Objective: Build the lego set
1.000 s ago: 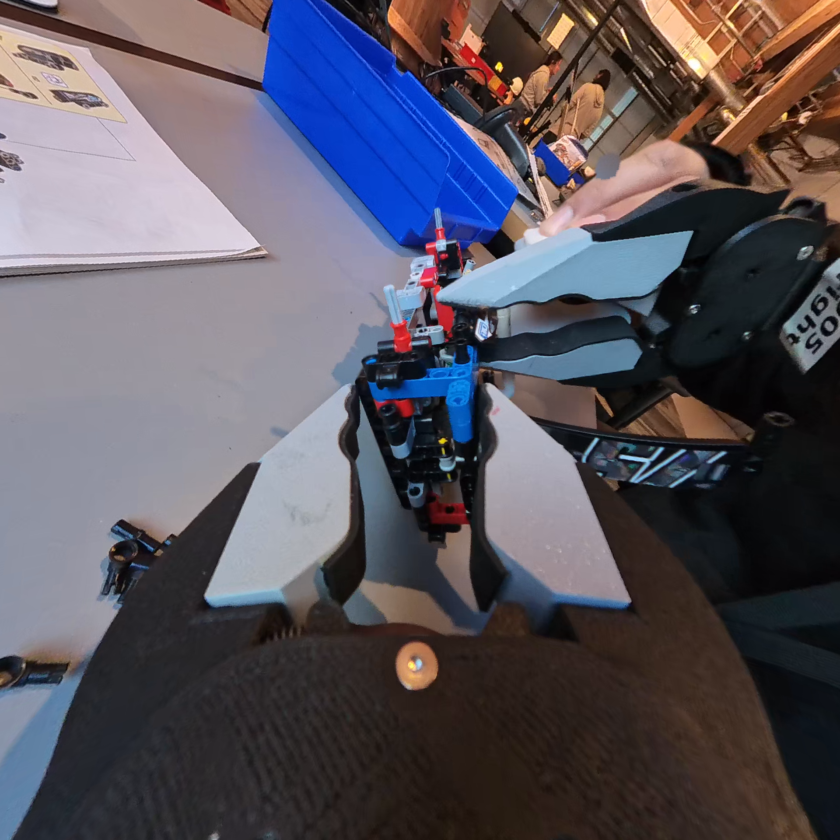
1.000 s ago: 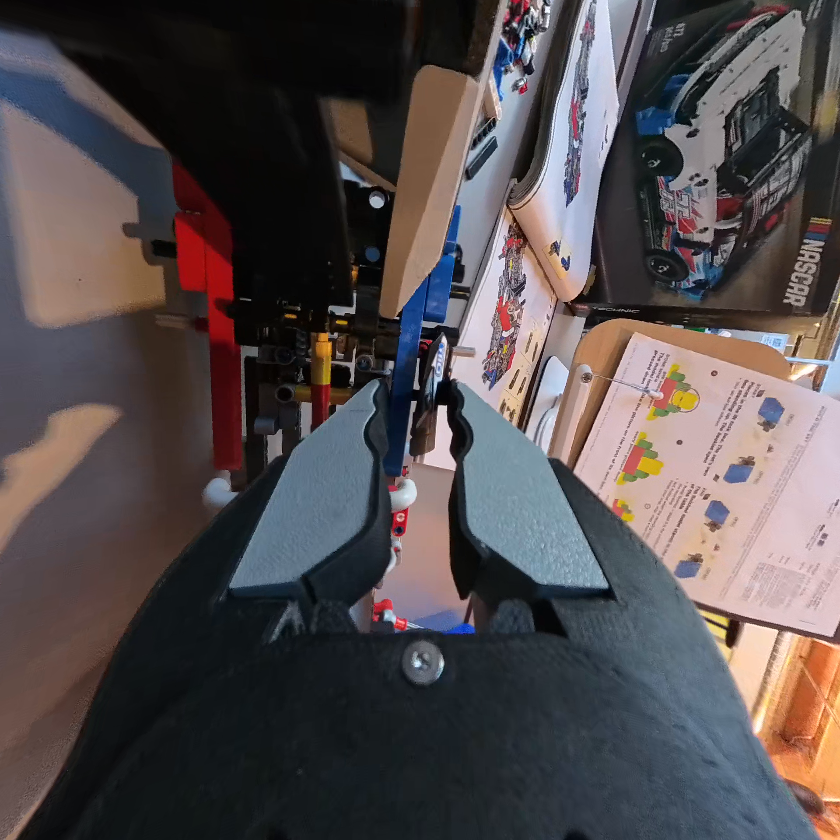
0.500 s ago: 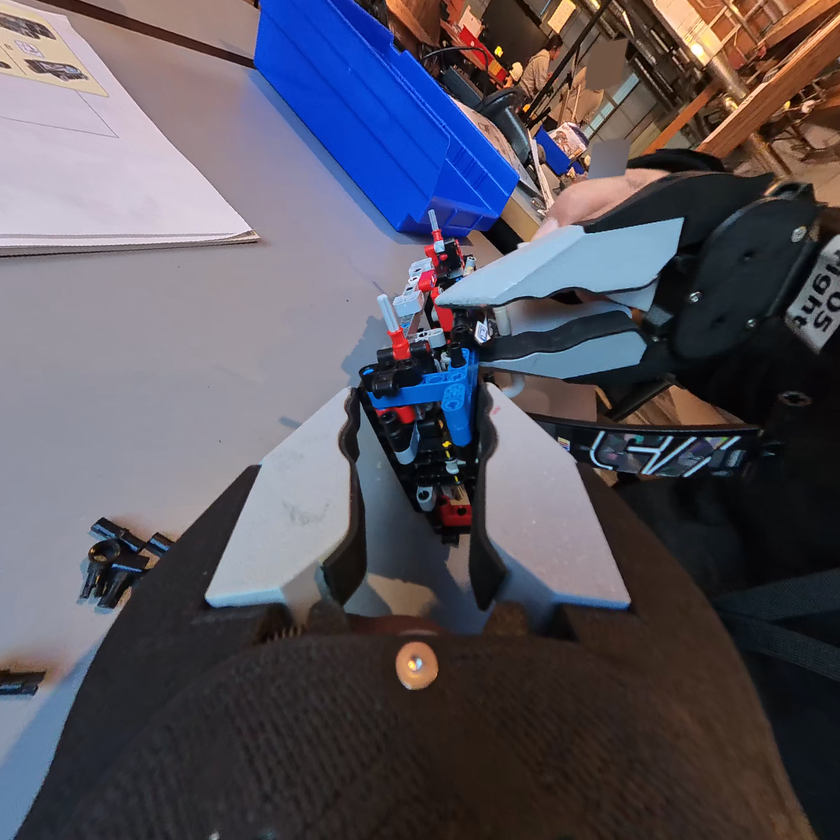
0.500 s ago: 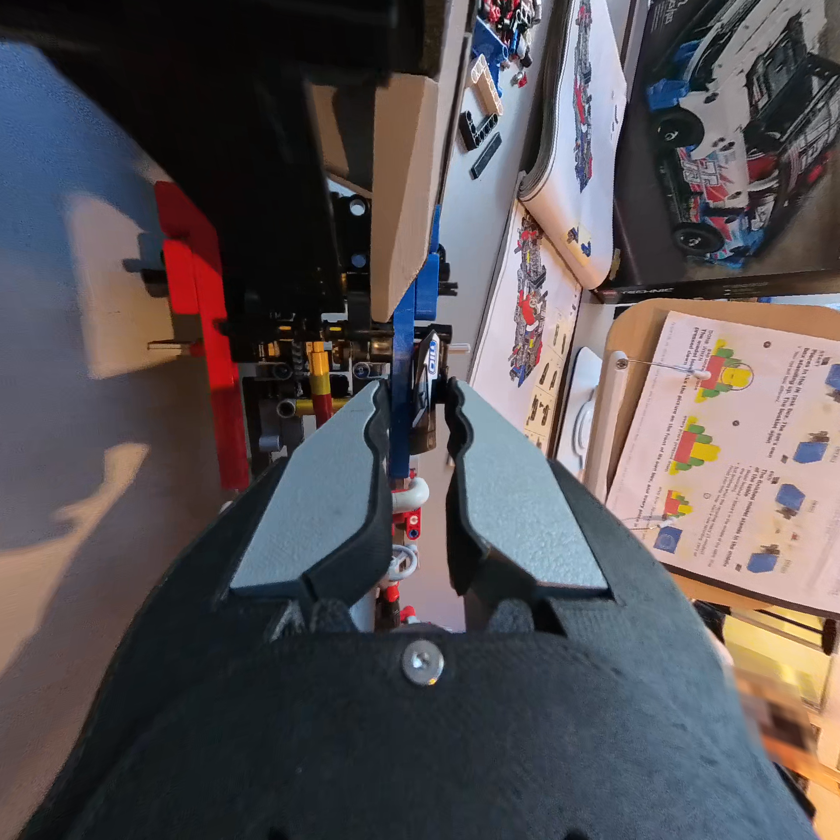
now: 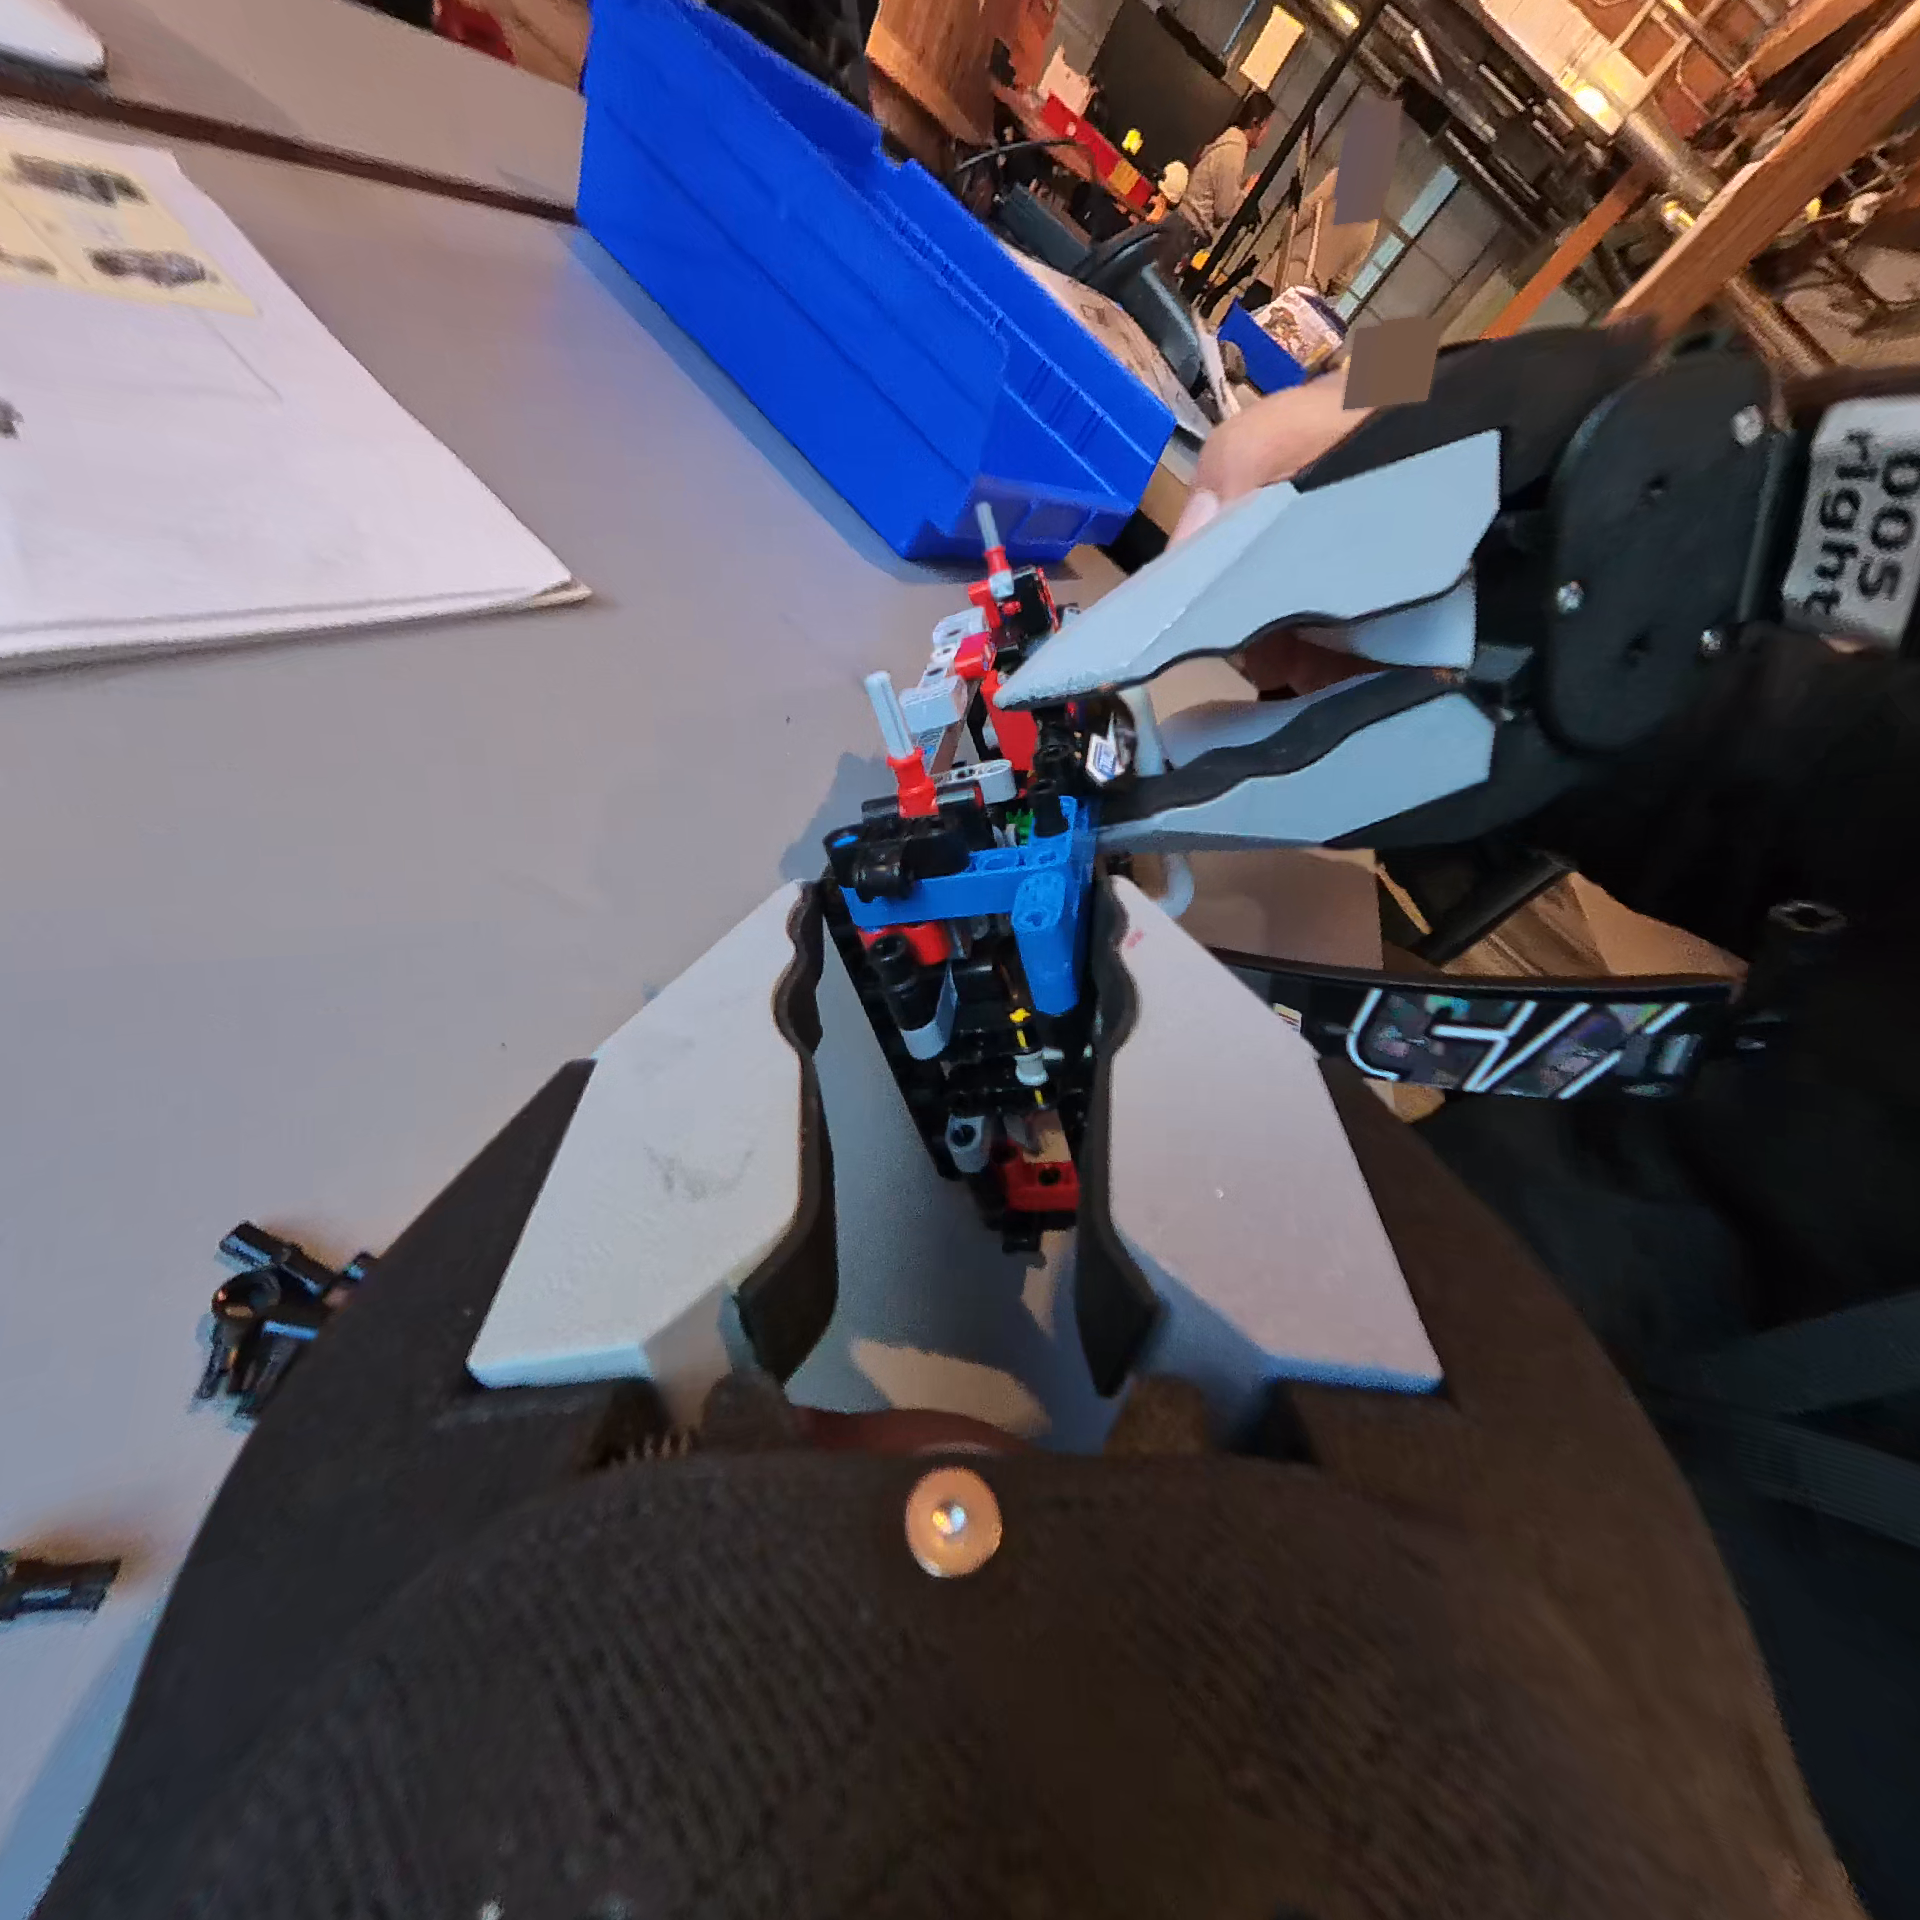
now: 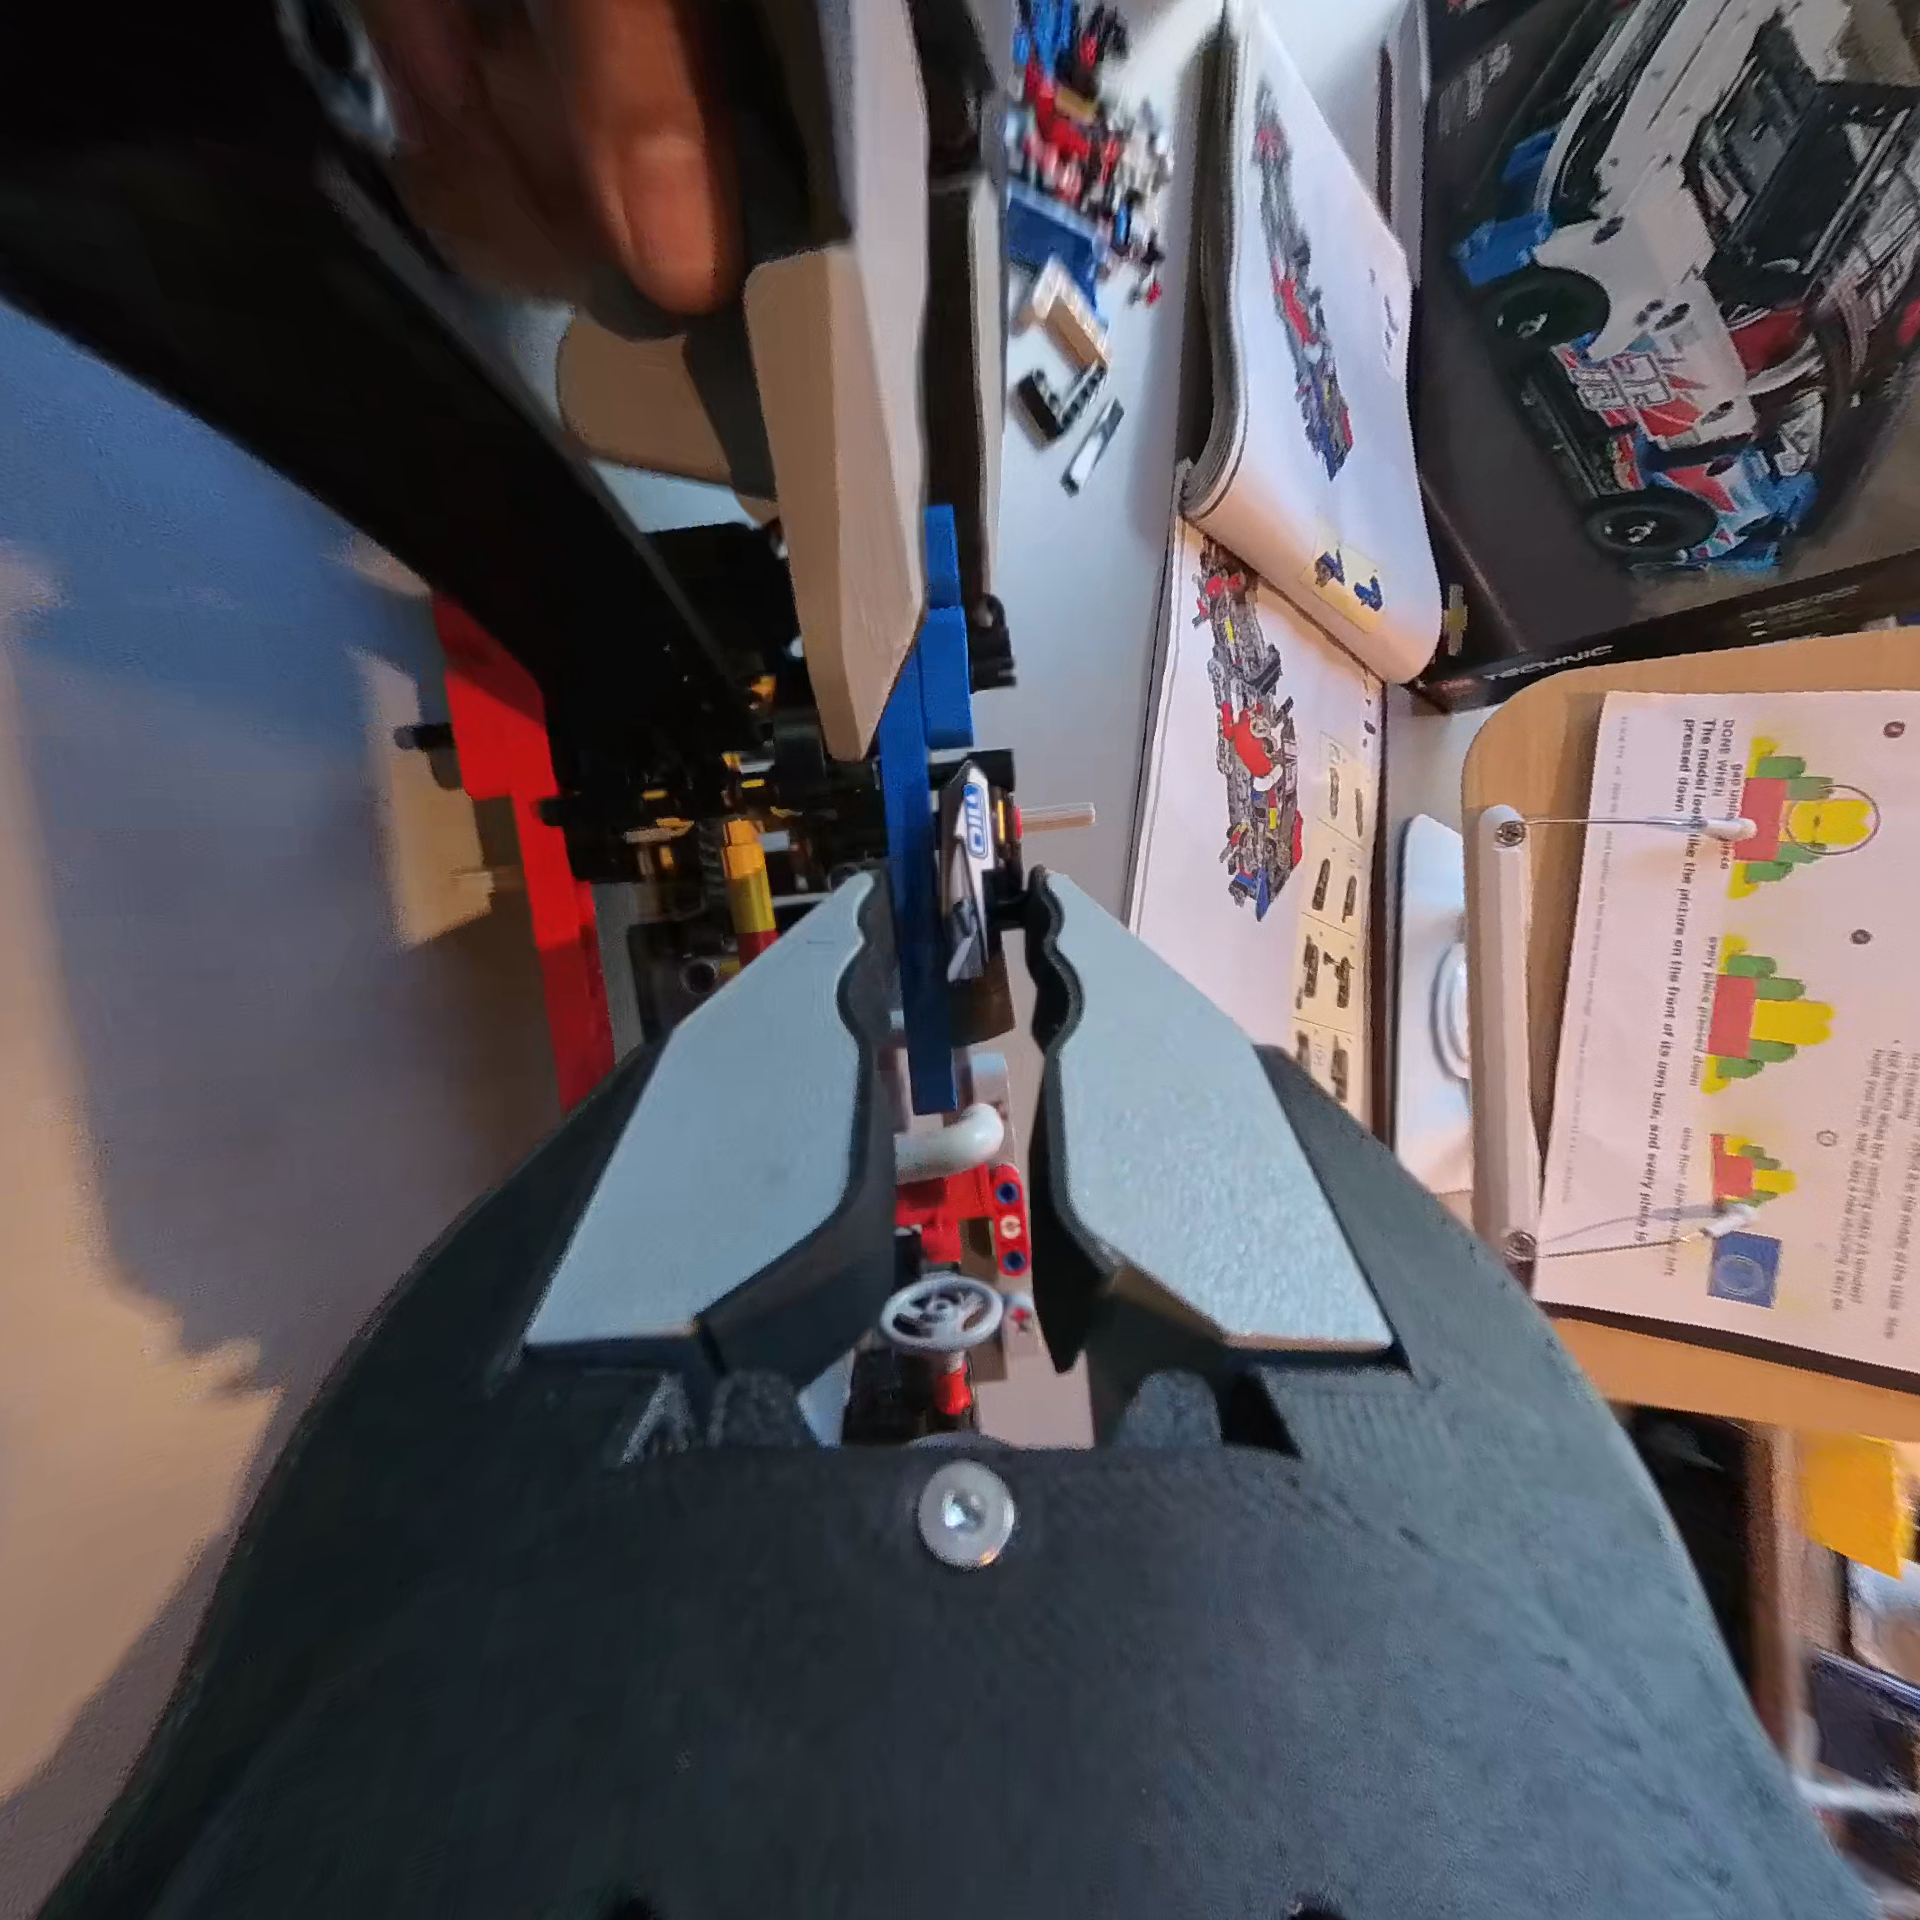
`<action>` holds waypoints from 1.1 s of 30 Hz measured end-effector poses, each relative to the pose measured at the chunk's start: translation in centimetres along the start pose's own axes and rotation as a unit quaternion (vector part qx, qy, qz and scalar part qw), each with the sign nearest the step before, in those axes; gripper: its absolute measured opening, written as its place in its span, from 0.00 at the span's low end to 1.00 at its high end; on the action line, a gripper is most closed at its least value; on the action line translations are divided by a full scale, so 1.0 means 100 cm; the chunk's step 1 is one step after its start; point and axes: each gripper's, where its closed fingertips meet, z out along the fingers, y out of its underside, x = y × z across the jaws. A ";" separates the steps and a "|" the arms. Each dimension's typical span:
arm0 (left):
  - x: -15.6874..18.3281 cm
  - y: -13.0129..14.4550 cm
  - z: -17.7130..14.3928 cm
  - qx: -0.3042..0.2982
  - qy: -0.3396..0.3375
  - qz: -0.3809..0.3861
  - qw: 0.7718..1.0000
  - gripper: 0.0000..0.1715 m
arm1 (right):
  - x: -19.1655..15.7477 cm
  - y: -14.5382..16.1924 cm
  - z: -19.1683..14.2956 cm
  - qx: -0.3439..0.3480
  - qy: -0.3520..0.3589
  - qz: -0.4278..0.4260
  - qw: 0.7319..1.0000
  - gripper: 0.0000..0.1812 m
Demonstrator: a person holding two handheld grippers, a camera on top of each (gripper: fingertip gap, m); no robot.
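The partly built lego model [image 5: 966, 997], a black frame with blue, red and grey parts, stands on edge just above the grey table [image 5: 416, 831]. My left gripper [image 5: 951, 914] is shut on its near end. My right gripper [image 5: 1060, 753] comes in from the right, one finger over the model's top. In the right wrist view my right gripper [image 6: 954, 904] is shut on the model's blue beam [image 6: 920, 935] and a small black stickered panel [image 6: 971, 873] lying against it. A grey steering wheel [image 6: 940, 1314] shows between the fingers. The left gripper's finger [image 6: 842, 468] and a hand are above.
A blue bin [image 5: 852, 301] stands at the back and a booklet [image 5: 208, 436] lies far left. Small black pins [image 5: 260, 1320] lie near left. The right wrist view shows an open instruction booklet [image 6: 1257, 831], loose parts [image 6: 1070, 156], the set's box [image 6: 1662, 260] and a clipboard sheet [image 6: 1714, 987].
Both grippers have kept their hold. The right gripper has slid further over the model, so the steering wheel and red parts now show between its fingers. The left view has shifted slightly.
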 end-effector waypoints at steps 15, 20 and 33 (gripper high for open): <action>0.037 -0.003 -0.008 0.013 -0.004 0.243 0.970 0.28 | -0.008 -0.013 -0.078 0.095 -0.160 0.133 0.974 0.14; 0.058 0.010 -0.012 0.025 -0.014 0.391 0.920 0.28 | -0.028 -0.020 -0.085 0.065 -0.205 0.142 0.966 0.10; 0.076 0.034 -0.015 0.041 -0.047 0.549 0.833 0.29 | -0.073 -0.027 -0.091 0.115 -0.079 0.156 0.978 0.09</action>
